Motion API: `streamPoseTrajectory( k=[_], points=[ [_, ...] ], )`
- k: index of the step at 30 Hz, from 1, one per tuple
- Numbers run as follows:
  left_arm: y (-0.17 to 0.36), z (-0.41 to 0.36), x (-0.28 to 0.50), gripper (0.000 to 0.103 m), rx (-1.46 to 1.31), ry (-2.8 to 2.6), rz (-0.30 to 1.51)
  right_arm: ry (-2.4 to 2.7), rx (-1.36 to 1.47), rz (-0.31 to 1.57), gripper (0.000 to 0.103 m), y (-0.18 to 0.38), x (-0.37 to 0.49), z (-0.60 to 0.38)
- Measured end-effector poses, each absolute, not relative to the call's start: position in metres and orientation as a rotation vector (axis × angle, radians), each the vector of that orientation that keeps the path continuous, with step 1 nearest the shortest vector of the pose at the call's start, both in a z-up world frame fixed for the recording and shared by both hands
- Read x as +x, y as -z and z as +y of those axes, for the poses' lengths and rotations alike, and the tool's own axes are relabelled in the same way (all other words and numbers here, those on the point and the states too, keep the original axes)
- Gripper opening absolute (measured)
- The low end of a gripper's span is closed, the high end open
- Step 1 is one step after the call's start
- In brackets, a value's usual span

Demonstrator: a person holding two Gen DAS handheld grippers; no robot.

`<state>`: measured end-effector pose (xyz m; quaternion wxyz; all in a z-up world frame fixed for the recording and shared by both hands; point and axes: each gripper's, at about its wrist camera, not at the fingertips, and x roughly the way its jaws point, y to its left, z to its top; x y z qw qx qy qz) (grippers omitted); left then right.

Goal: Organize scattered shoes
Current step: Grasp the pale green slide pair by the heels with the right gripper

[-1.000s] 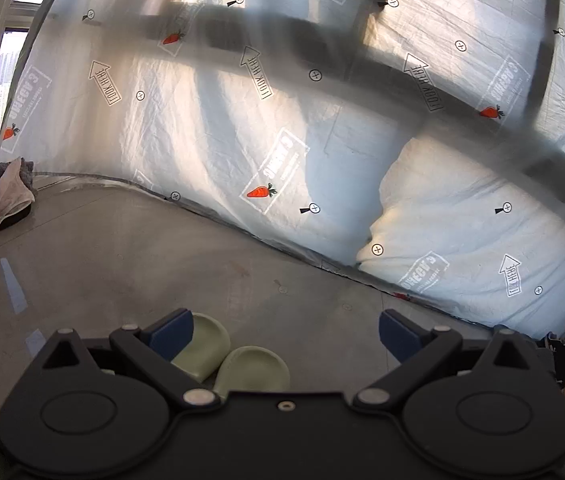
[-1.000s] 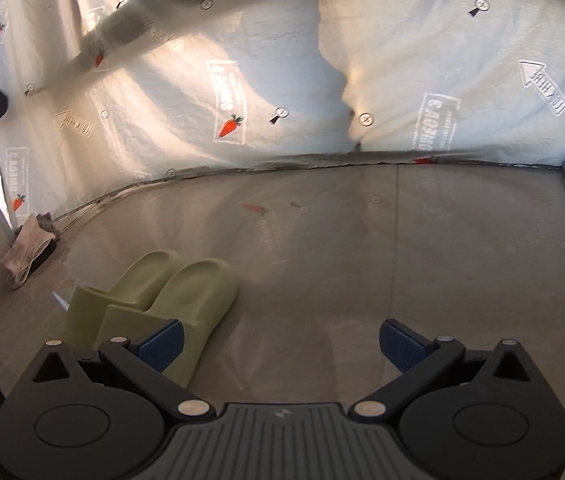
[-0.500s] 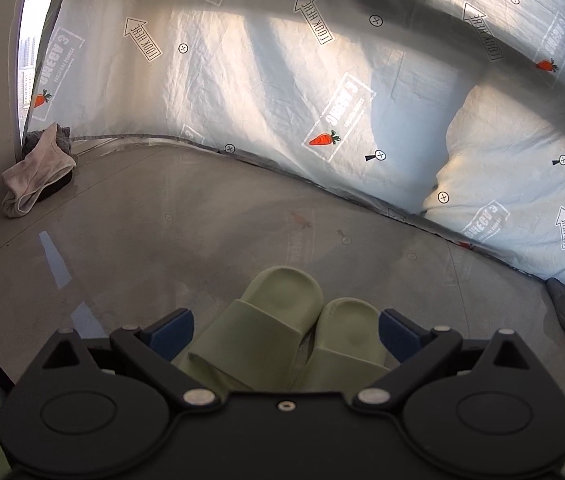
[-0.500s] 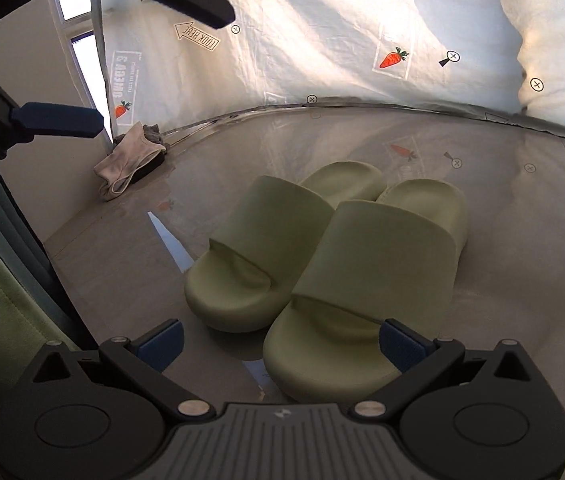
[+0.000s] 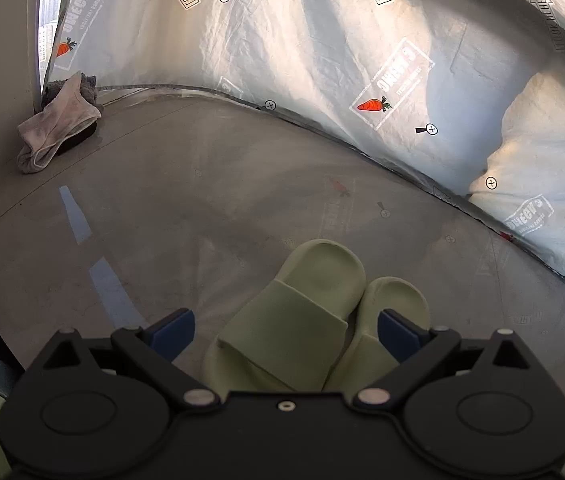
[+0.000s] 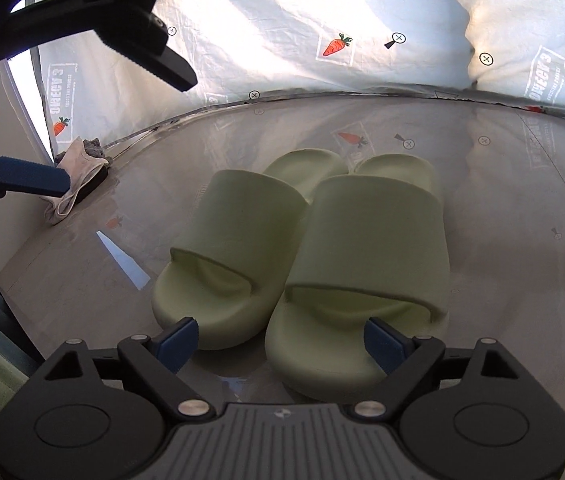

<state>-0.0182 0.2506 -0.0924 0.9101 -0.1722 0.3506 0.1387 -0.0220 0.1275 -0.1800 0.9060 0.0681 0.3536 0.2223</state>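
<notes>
Both tools hold nothing: the right tool point(image 6: 278, 340), jaws just narrowing yet wide, straddles the near toes of the paired green slippers point(image 6: 302, 248) on the floor point(image 6: 522, 220); the left tool point(image 5: 284, 334) gapes above, so a closing bite risks skewing the pair.

1. Two pale green slides sit side by side on the glossy grey floor point(image 6: 522, 240), touching along their inner edges, open ends toward the bottom of the frame.
2. The left slide point(image 6: 234, 240) lies at centre; the right slide point(image 6: 370, 248) lies a little lower in the frame.
3. The right gripper point(image 6: 278, 340) fills the bottom edge, its blue pads spread wide, having just narrowed slightly; the toe of the right slide lies between them, untouched.
4. The left gripper point(image 6: 94, 116) reaches in at upper left, jaws apart.
5. A crumpled cloth point(image 6: 74, 176) lies at mid left by the wall.
6. A white sheet point(image 6: 282, 20) with carrot prints spans the top.
</notes>
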Motion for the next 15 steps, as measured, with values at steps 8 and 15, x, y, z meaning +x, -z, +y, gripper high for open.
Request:
streamPoseTrajectory(
  k=[8, 15],
  points=[
    [0.086, 0.258, -0.022, 0.099, -0.361, -0.303, 0.702, -0.393, 0.17, 0.691, 0.088, 0.183, -0.009, 0.149],
    [0.092, 0.26, -0.019, 0.099, -0.373, -0.298, 0.733, -0.336, 0.015, 0.578, 0.083, 0.198, -0.006, 0.162]
  ],
)
